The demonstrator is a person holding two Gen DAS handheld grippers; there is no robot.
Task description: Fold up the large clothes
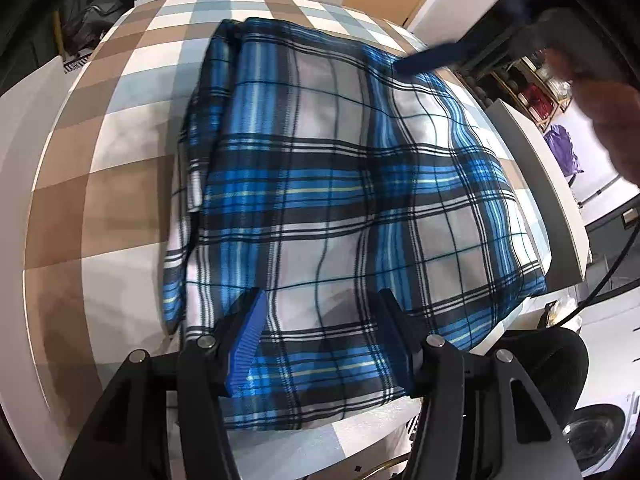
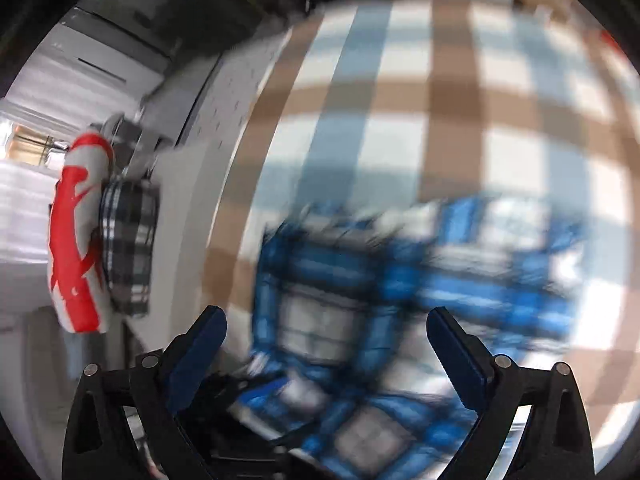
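A blue, white and black plaid garment lies folded into a rough rectangle on a table with a brown, white and pale blue checked cloth. My left gripper is open above the garment's near edge, its blue pads apart and holding nothing. My right gripper shows in the left wrist view at the garment's far right corner, blurred. In the right wrist view the right gripper is open above the blurred garment, with nothing between its fingers.
The checked table cloth stretches beyond the garment. A red and white item and a grey plaid bundle sit off the table's left edge. A washing machine and shelves stand at the right.
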